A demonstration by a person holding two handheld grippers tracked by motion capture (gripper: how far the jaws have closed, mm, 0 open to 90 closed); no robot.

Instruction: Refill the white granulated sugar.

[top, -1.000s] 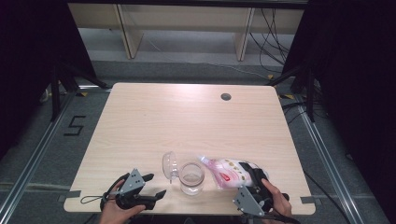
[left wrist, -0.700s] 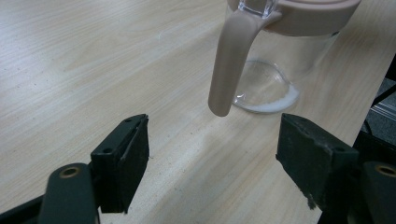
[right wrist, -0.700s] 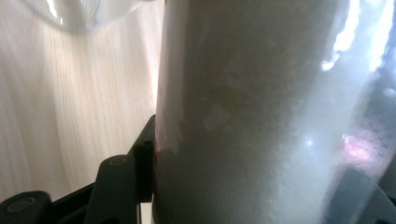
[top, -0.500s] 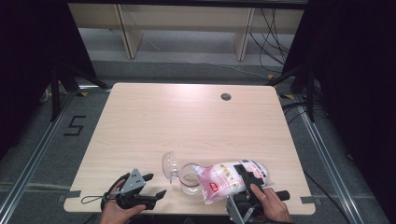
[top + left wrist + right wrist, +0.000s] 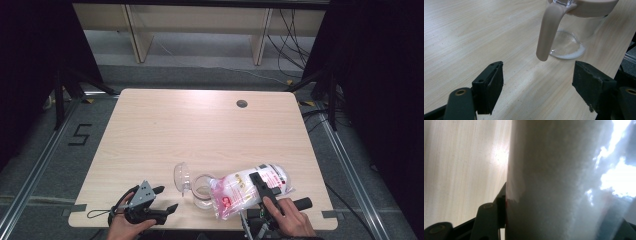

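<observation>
Light wooden table point(image 5: 200, 130), rectangular, with a small dark round grommet hole point(image 5: 242, 104) near its far edge. Clear glass jug with a beige plastic rim and curved beige handle point(image 5: 201, 189), standing upright near the table's near edge, between the two grippers; its hinged lid is tipped open to the jug's left in the high view, and a thin layer of white grains lies on its bottom in the left gripper view point(image 5: 567, 47). Clear plastic bag of white granules with pink and red printing point(image 5: 247, 187), lifted and tilted, its lower end over the jug's mouth, its upper end toward the right. Right gripper point(image 5: 264, 184), black, held in the person's right hand point(image 5: 290, 220), jaws clamped on the bag's sides about half open; in the right gripper view the bag point(image 5: 564, 182) presses against the left jaw. Left gripper point(image 5: 165, 200), black with a grey three-cornered plate, held in the left hand point(image 5: 125, 225) near the table's front left, jaws spread wide and empty, pointing toward the jug's handle, well short of touching it.
</observation>
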